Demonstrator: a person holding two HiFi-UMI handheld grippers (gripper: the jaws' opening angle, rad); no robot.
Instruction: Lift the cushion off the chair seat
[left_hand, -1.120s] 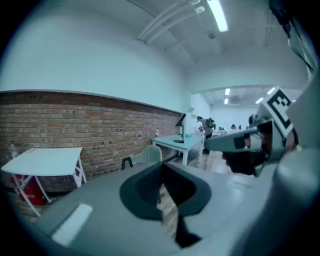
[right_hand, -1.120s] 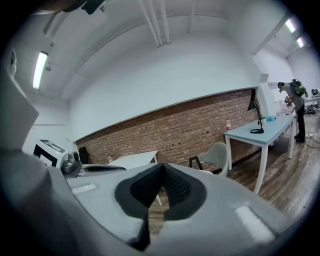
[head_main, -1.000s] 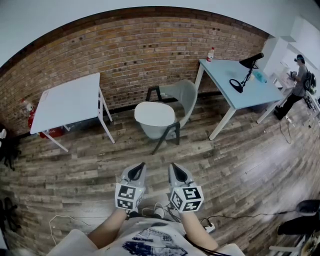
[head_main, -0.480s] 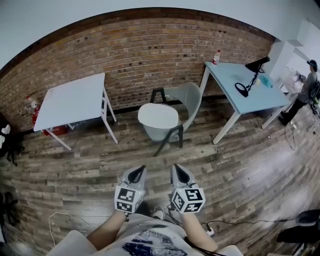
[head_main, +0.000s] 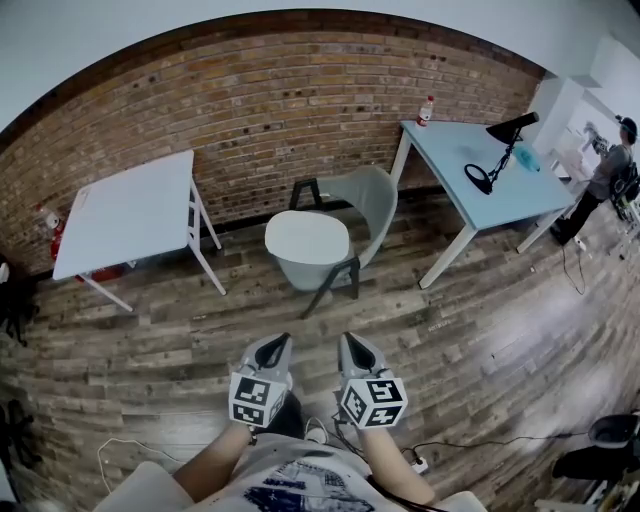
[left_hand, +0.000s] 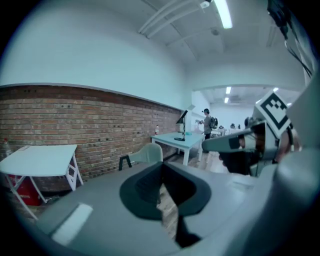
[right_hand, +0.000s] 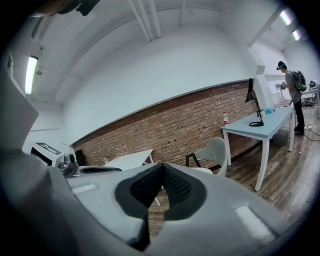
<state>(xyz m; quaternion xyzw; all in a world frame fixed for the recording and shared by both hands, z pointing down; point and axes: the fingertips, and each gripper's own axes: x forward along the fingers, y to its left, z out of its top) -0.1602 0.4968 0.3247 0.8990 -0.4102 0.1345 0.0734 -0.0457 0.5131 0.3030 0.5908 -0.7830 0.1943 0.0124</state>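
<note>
A round white cushion (head_main: 307, 237) lies on the seat of a pale grey shell chair (head_main: 372, 197) with dark legs, standing before the brick wall. The chair (left_hand: 149, 152) shows small beyond the left jaws, and the chair (right_hand: 217, 150) with the cushion (right_hand: 202, 170) beyond the right jaws. My left gripper (head_main: 277, 343) and right gripper (head_main: 349, 340) hang side by side near the bottom of the head view, well short of the chair. Both are shut with nothing between the jaws.
A white folding table (head_main: 128, 212) stands left of the chair. A light blue desk (head_main: 480, 170) with a black lamp (head_main: 500, 140) and a bottle (head_main: 426, 109) stands to the right. A person (head_main: 614, 175) stands at far right. Cables and a power strip (head_main: 418, 462) lie on the wood floor.
The two grippers have hardly shifted in the head view. The view swung right, then back left, so chair and tables drifted slightly in the picture. Both grippers stay shut.
</note>
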